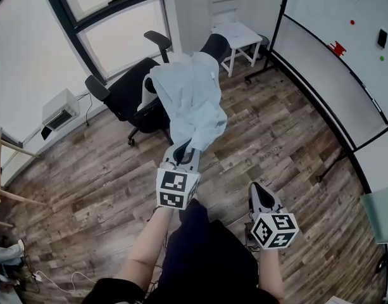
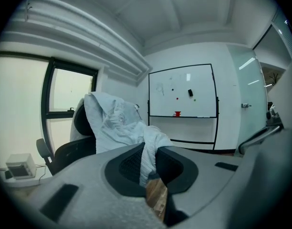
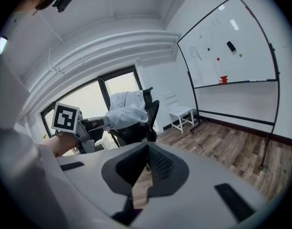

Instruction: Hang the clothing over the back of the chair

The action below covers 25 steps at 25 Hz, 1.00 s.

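— What takes up most of the room?
— Wooden floor (image 1: 276, 138), a whiteboard (image 1: 345, 56) on the right, then a black office chair (image 1: 127, 94).
— And the clothing?
— The pale clothing (image 1: 190, 100) lies draped over the chair's back. One end stretches out to the left gripper (image 1: 184, 151), whose jaws pinch it.
— The right gripper?
— The right gripper (image 1: 257, 189) sits low, well apart from the chair, with its jaws together and nothing between them.

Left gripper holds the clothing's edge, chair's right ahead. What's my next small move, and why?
Probably open the fingers of the left gripper to drop the hem: the clothing already drapes over the chair back, and only the pinched end stretches away from it. The right gripper is shut and empty.
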### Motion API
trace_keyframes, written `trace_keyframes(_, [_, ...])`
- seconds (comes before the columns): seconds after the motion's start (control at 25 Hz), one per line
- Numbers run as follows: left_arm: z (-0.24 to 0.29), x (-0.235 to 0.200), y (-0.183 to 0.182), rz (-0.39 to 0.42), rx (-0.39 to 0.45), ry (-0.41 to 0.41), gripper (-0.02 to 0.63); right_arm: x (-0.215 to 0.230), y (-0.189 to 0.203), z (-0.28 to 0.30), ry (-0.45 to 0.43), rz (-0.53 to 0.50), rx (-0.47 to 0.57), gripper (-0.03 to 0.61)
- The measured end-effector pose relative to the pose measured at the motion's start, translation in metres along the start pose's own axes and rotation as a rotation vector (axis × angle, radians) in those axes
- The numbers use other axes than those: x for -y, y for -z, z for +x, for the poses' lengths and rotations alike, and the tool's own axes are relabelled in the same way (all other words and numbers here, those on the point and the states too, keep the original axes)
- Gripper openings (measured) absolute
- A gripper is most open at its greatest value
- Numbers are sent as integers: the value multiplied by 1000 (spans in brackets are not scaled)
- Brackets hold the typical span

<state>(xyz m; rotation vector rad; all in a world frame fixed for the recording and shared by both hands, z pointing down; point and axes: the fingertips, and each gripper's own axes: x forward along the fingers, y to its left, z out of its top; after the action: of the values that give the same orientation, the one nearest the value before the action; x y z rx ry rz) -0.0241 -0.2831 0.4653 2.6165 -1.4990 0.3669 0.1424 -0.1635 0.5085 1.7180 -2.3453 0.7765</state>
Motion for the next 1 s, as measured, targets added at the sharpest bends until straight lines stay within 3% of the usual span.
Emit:
trace_keyframes(0.24, [1, 1, 17, 11, -41, 4, 18, -2, 8, 1, -13, 10, -13, 0])
trace_keyframes(0.44, [-2, 5, 23, -19, -51, 14, 94, -3, 13, -2, -15, 18, -14, 0])
trace_keyframes(0.6, [-6, 9, 30, -112, -55, 49, 192, 0, 15, -6, -5, 35, -15, 0])
trace_keyframes(0.76, [-12, 5, 44, -233, -65, 20, 360, 5, 18, -10, 9, 47, -13, 0])
trace_keyframes(1.0, [-25, 13, 77, -304, -135, 45, 367, 1, 21, -8, 7, 47, -17, 0])
